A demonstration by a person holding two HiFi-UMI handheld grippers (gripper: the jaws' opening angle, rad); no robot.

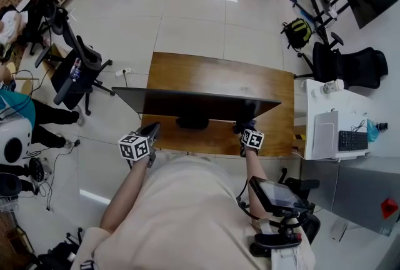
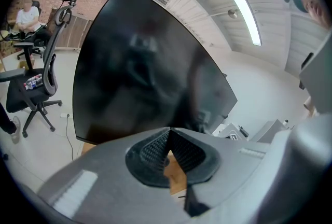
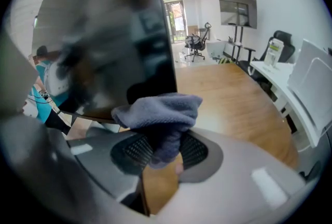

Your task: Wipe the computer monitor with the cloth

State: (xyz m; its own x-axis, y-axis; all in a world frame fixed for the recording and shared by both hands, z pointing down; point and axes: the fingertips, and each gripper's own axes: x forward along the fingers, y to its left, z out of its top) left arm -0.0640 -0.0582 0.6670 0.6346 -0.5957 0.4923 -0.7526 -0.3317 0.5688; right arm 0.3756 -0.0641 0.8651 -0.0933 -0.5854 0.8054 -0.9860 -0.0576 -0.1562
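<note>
The black computer monitor (image 1: 200, 103) stands on a wooden table (image 1: 219, 72) with its screen facing me. My right gripper (image 1: 250, 132) is low at the screen's right end, shut on a grey-blue cloth (image 3: 161, 113). The cloth bunches above the jaws of the right gripper (image 3: 165, 142), close to the monitor's (image 3: 104, 36) lower right edge; whether it touches the screen is unclear. My left gripper (image 1: 149, 135) sits by the screen's lower left corner. In its own view the left gripper (image 2: 169, 137) has its jaws closed tip to tip with nothing between them, facing the dark screen (image 2: 145, 67).
A white desk (image 1: 340, 115) with a laptop and keyboard stands just right of the table. A black office chair (image 1: 75, 72) and a seated person (image 1: 25, 109) are on the left. More chairs and a backpack (image 1: 299, 31) lie beyond the table.
</note>
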